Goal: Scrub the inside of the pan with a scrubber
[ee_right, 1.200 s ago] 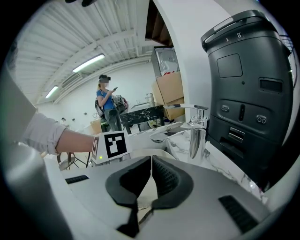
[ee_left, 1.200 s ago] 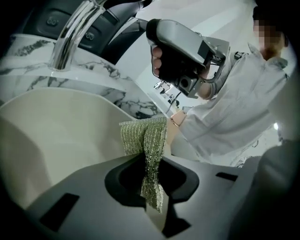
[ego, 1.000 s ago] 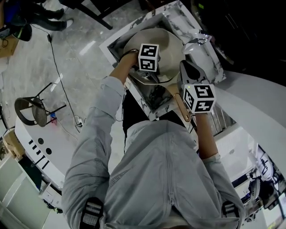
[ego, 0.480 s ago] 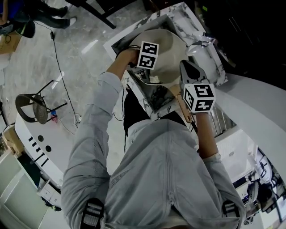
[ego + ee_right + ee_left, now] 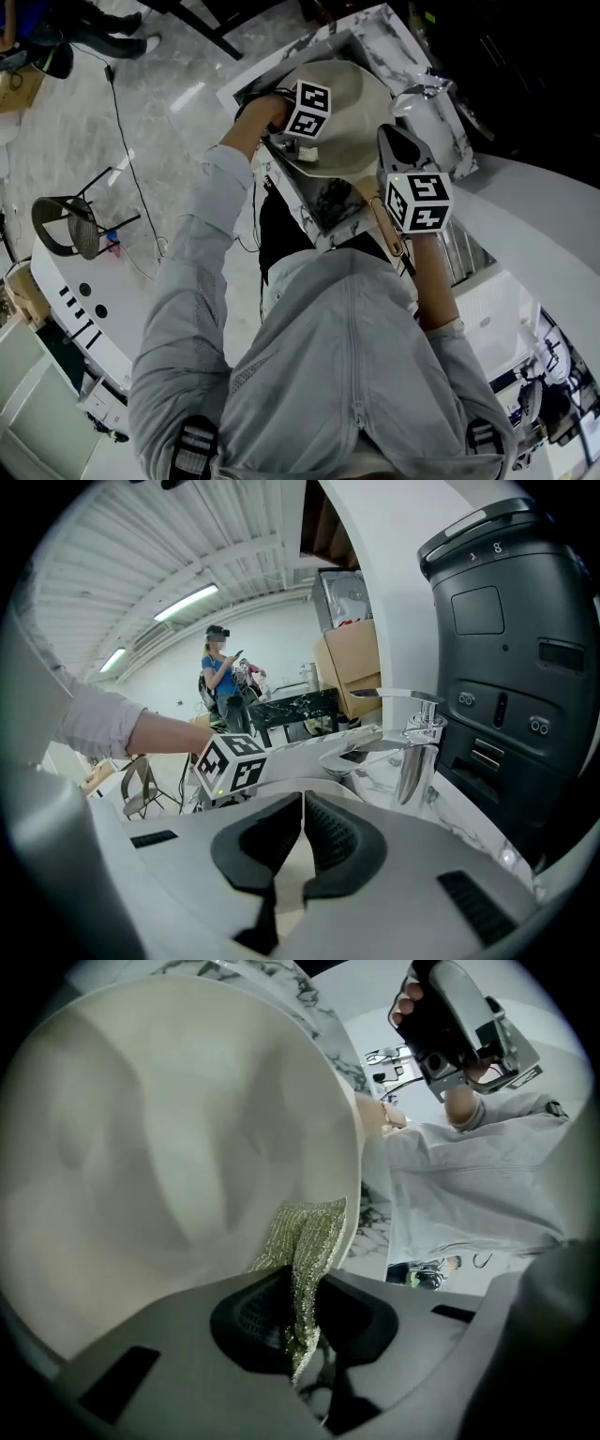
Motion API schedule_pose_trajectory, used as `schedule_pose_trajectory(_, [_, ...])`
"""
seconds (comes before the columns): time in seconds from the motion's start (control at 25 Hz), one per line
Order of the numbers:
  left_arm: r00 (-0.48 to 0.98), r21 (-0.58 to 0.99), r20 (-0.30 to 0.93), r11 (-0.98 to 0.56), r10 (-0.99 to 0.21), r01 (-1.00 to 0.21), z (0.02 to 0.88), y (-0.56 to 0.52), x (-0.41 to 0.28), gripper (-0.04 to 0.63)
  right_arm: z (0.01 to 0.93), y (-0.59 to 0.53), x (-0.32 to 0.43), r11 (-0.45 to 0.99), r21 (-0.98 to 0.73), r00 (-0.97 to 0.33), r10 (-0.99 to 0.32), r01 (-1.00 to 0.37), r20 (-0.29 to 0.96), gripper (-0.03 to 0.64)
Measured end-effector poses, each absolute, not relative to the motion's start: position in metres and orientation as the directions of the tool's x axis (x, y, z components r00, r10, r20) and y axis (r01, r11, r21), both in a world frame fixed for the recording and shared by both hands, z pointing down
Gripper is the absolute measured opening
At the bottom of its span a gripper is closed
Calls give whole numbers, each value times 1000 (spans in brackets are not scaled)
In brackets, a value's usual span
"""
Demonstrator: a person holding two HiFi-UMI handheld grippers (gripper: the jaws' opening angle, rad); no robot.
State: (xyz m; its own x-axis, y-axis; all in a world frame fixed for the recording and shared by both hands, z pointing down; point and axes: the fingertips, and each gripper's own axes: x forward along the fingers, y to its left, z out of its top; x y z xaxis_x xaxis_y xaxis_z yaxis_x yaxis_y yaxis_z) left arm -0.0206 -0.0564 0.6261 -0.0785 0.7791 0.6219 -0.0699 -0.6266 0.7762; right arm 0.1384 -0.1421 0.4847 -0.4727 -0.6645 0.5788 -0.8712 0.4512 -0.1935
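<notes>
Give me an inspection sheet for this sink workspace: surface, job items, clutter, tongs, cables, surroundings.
Surface: marbled counter around a sink; faucet behind.
Job's things: pale pan over the sink; gold mesh scrubber against its inside, near the rim.
Clutter: nothing seen.
Tongs: left tongs shut on the scrubber; right tongs closed on a pale strip, apparently the pan handle.
Cables: thin cable across the floor.
Surroundings: chair, dark appliance, a person standing far off.
</notes>
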Motion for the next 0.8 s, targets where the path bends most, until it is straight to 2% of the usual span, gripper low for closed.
schedule_pose_trajectory(0.2, [-128,701,692,-703,711,-119,638,-71,-31,64,486,-140,137,453,-196,-474,-659,-870,583,35])
schedule_pose_trajectory(0.4, [-172,563,795,-813,582,-151,657,-92,-36,64,488,-140,136,459,-198,-479,-648,-866,593,35])
schedule_pose_trajectory(0.6, [-198,476,843,-865,500,-159,667,-106,-40,64,491,-145,133,455,-207,-481,-643,-866,596,35])
schedule_pose_trajectory(0.8, [-231,302,914,-940,332,-156,678,-144,-47,64,499,-149,128,432,-224,-472,-639,-874,607,35])
